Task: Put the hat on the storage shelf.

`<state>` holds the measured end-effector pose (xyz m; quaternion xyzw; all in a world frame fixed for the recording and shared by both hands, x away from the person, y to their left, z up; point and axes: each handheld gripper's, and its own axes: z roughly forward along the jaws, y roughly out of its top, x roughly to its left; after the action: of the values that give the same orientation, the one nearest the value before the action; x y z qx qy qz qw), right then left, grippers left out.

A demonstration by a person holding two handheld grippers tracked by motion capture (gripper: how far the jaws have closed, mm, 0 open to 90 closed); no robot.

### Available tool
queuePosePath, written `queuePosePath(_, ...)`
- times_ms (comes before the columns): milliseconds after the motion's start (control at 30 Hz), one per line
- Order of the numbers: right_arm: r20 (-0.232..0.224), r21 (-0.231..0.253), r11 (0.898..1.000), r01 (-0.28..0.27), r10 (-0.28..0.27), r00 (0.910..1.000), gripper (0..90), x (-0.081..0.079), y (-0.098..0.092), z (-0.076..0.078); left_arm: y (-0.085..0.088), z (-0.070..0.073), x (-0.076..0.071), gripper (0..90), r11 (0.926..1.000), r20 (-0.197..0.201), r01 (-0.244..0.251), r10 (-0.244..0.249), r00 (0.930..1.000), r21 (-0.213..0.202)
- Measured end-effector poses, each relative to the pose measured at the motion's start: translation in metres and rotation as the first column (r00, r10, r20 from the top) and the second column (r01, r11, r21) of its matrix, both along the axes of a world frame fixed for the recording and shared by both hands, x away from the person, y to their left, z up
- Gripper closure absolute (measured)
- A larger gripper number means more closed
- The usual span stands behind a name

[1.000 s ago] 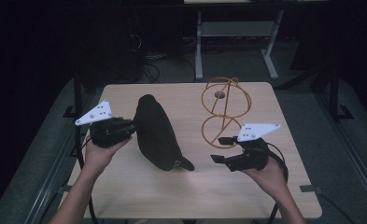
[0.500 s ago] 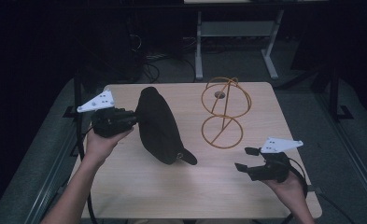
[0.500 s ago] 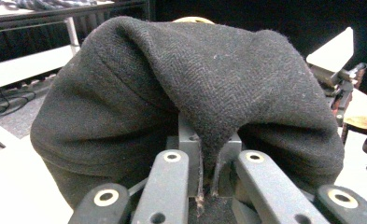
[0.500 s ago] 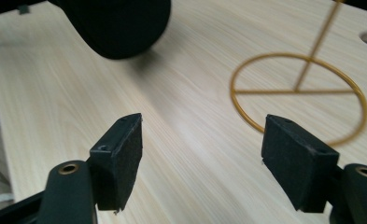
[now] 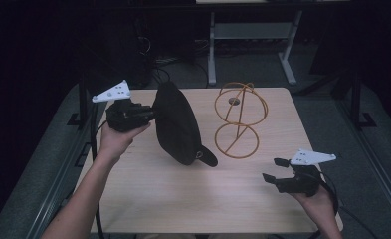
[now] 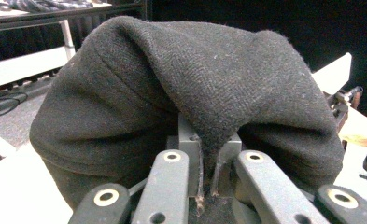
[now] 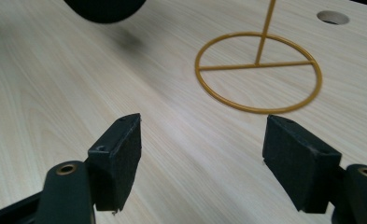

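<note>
Your left gripper (image 5: 146, 114) is clamped on the black cap (image 5: 178, 124), lifting its back edge off the table (image 5: 148, 199), while your right gripper (image 5: 275, 170) hangs wide apart near the wire stand (image 5: 239, 119); next, likely carry the cap over the stand's top.

The left tongs (image 5: 150, 114) have lifted the black cap (image 5: 178, 124) higher toward the far side, while the right tongs (image 5: 272, 170) have drawn back toward the tabletop's (image 5: 183, 199) near right corner.
</note>
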<state>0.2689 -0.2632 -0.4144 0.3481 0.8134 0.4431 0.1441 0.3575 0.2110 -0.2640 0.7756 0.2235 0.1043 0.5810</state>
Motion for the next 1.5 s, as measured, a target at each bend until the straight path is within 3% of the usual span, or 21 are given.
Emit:
queuePosePath(100,0.003,-0.017,1.000,0.012,-0.012,0.9999,27.7,0.001,-0.004,-0.002,-0.004,0.005,0.005,85.3,1.0000,0.005,0.007,-0.007,1.0000,-0.001)
queuePosePath(200,0.005,0.008,1.000,0.030,-0.030,0.9995,27.4,0.002,-0.012,-0.002,-0.009,0.010,0.009,85.3,0.9999,0.003,0.010,-0.010,0.9999,0.003)
queuePosePath(467,0.005,0.012,0.999,0.047,-0.047,0.9989,27.3,0.001,-0.020,-0.003,-0.025,0.021,0.024,85.3,0.9996,0.002,0.027,-0.027,0.9996,0.006)
queuePosePath(867,0.008,0.022,0.997,0.079,-0.080,0.9968,26.8,0.003,-0.028,-0.004,-0.062,0.035,0.050,85.3,0.9972,0.003,0.072,-0.073,0.9974,0.019)
queuePosePath(1000,0.029,0.030,0.995,0.096,-0.097,0.9949,26.8,0.003,-0.033,-0.003,-0.074,0.038,0.057,85.3,0.9962,-0.002,0.087,-0.087,0.9962,0.005)
queuePosePath(1300,0.063,0.053,0.991,0.121,-0.124,0.9903,26.7,0.003,-0.040,0.001,-0.106,0.052,0.074,85.2,0.9928,-0.006,0.110,-0.110,0.9939,0.046)
queuePosePath(1500,0.068,0.072,0.989,0.132,-0.137,0.9883,26.7,0.002,-0.043,0.002,-0.128,0.058,0.085,85.2,0.9913,-0.035,0.122,-0.121,0.9920,0.048)
